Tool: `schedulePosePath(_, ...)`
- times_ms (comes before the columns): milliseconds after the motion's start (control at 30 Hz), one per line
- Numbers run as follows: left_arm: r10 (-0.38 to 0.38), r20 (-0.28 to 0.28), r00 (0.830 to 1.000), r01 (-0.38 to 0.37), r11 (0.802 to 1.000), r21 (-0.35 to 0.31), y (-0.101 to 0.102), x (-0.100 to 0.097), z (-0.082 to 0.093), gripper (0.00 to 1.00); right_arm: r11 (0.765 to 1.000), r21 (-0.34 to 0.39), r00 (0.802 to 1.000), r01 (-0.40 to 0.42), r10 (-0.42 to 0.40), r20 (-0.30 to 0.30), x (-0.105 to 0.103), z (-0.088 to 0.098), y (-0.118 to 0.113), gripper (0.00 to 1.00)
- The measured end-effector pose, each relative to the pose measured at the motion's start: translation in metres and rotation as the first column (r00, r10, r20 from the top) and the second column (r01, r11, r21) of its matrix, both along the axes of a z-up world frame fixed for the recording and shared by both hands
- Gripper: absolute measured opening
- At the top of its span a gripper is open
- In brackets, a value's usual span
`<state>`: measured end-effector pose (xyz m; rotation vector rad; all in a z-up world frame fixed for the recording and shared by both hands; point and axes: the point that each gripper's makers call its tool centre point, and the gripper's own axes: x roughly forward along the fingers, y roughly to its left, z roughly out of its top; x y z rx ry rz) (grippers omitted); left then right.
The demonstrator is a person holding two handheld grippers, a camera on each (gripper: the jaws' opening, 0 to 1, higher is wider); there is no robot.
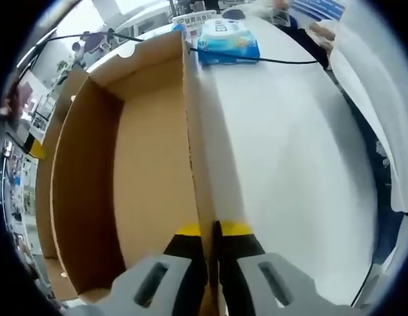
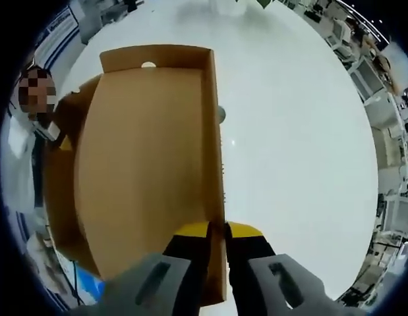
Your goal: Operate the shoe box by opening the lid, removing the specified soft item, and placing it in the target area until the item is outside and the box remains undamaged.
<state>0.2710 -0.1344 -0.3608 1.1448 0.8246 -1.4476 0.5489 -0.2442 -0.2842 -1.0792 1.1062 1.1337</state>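
Note:
The brown cardboard lid [image 1: 151, 178] is turned with its hollow inside toward me. My left gripper [image 1: 209, 230] is shut on one of its long side walls, with a yellow-tipped jaw on each face of the wall. In the right gripper view the same lid [image 2: 144, 164] has a round hole in its far end wall. My right gripper [image 2: 217, 227] is shut on the lid's side wall as well. The box's lower part [image 2: 58, 197] peeks out from under the lid on the left. A blue and white soft pack [image 1: 227, 41] lies on the white table [image 1: 296, 158] beyond the lid.
A black cable [image 1: 289, 62] runs across the table beside the pack. A person's white sleeve [image 1: 368, 85] lies along the table's right edge. A person [image 2: 26, 151] is close behind the box. Desks and shelves [image 2: 388, 158] ring the table.

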Motion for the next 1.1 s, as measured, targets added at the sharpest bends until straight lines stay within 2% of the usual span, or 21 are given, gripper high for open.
schedulePosePath(100, 0.001, 0.000, 1.000, -0.001, 1.000, -0.003, 0.000, 0.000, -0.001, 0.02, 1.000, -0.006, 1.000, -0.005, 0.005, 0.006, 0.006, -0.001, -0.003, 0.06)
schedulePosePath(767, 0.007, -0.007, 1.000, -0.007, 1.000, 0.005, 0.001, -0.001, -0.004, 0.02, 1.000, 0.012, 0.998, 0.022, -0.022, 0.055, -0.003, 0.029, -0.001, 0.05)
schedulePosePath(867, 0.008, -0.009, 1.000, -0.008, 1.000, 0.005, 0.001, -0.001, -0.005, 0.02, 0.999, 0.013, 0.996, 0.050, -0.051, 0.067, -0.002, 0.032, 0.000, 0.05)
schedulePosePath(1033, 0.014, -0.009, 1.000, -0.014, 1.000, -0.003, 0.002, -0.002, -0.005, 0.02, 0.999, 0.000, 0.996, 0.036, -0.036, 0.087, -0.004, 0.036, 0.001, 0.05)
schedulePosePath(1100, 0.013, -0.008, 1.000, -0.013, 1.000, -0.003, 0.002, -0.001, -0.005, 0.02, 0.998, -0.006, 0.994, 0.055, -0.055, 0.091, -0.004, 0.039, 0.001, 0.05)
